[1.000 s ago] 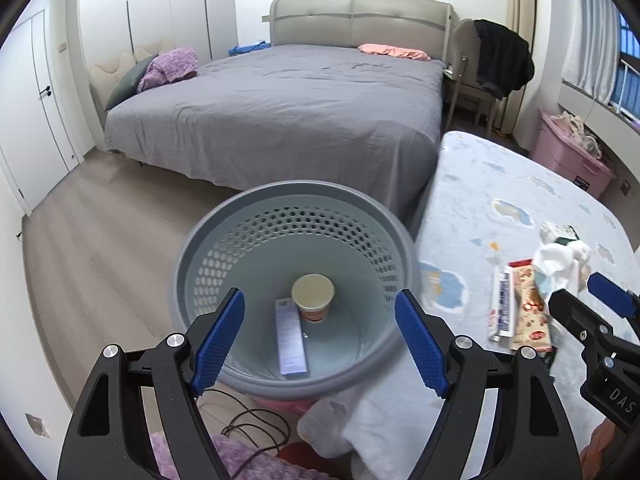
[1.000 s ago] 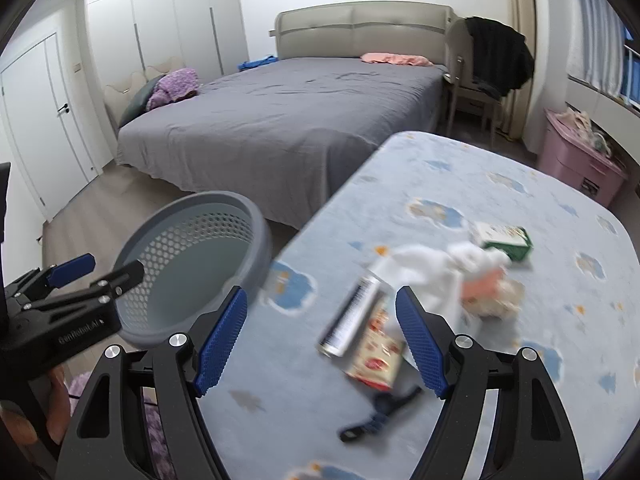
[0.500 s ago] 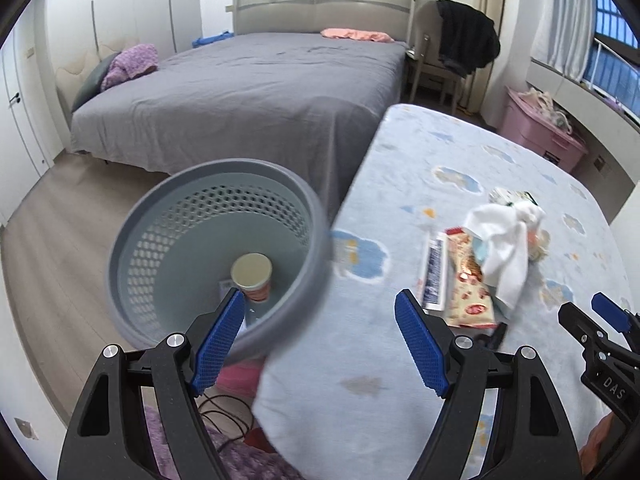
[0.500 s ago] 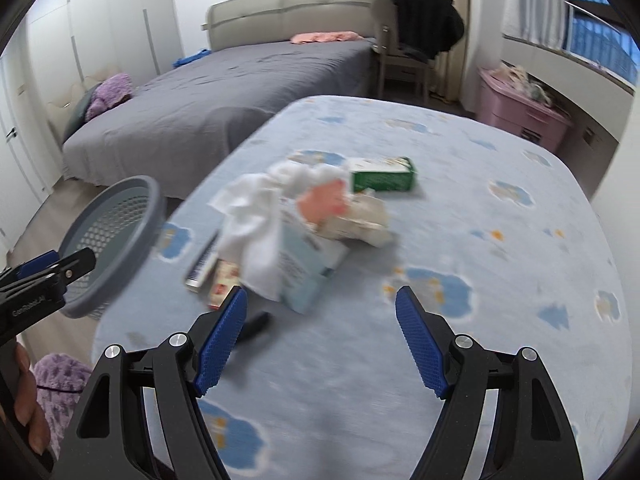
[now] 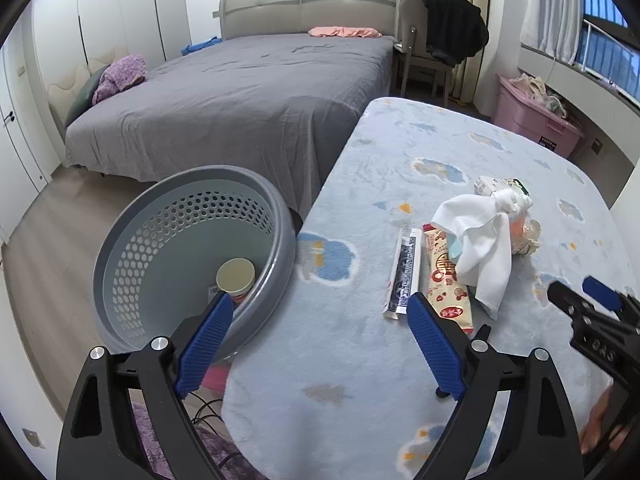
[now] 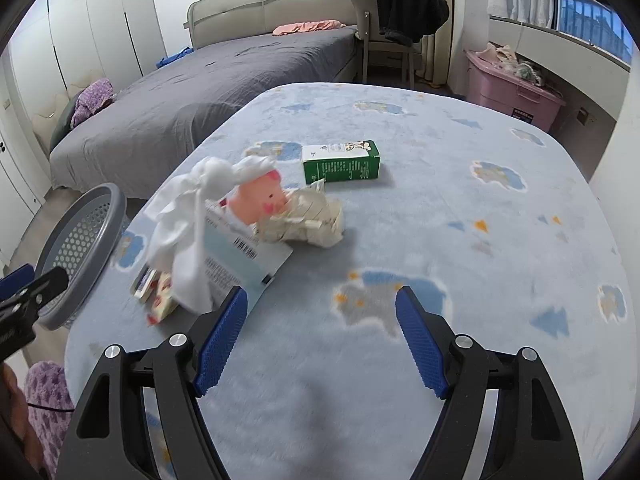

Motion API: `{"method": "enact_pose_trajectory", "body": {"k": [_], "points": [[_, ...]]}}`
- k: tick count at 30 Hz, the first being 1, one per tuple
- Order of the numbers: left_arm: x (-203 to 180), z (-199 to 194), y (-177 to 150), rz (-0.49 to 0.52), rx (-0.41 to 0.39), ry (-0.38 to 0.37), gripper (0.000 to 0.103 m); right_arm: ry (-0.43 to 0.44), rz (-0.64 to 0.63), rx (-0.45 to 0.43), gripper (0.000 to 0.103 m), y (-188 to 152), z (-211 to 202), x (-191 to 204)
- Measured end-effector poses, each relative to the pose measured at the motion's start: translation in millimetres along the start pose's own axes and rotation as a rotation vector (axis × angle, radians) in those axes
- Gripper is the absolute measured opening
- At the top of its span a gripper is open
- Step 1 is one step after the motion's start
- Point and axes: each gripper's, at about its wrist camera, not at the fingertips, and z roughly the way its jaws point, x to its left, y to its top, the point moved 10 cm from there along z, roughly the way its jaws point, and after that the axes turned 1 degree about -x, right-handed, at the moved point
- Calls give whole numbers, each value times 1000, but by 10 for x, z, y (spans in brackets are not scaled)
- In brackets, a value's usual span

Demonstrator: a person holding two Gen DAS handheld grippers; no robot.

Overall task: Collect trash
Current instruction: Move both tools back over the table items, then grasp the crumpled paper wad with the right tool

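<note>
A grey perforated bin (image 5: 192, 248) stands beside the table's left edge with a paper cup (image 5: 235, 276) inside; it also shows in the right wrist view (image 6: 80, 240). On the blue table (image 5: 400, 360) lies a pile of trash: a white tissue (image 5: 480, 240), a red snack wrapper (image 5: 446, 280), a flat tube (image 5: 404, 272). The right wrist view shows a green carton (image 6: 340, 162), a pink pig toy (image 6: 260, 196), crumpled paper (image 6: 308, 220) and a white-blue box (image 6: 240, 256). My left gripper (image 5: 320, 340) is open and empty over the table's near-left edge. My right gripper (image 6: 320, 340) is open and empty, near the pile.
A grey bed (image 5: 240, 92) stands behind the bin. A chair with a black jacket (image 5: 448, 36) and a pink storage box (image 5: 536, 120) stand at the back right. Purple cloth and cables (image 5: 208, 420) lie on the floor under the table edge.
Both grippers swung right, away from the bin and over the table. The right gripper now faces the trash pile from closer; the bin sits at the left of both views.
</note>
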Motion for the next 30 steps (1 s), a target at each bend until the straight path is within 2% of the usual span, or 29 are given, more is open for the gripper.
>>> {"method": "enact_pose_trajectory", "body": {"k": [16,30], "points": [[-109,119,-20,-3,19,29,87,49,-117,33,74,369,501,108],[-136,158,-57,-1,33,26,87,65,-98,74,72,424,837,124]]}}
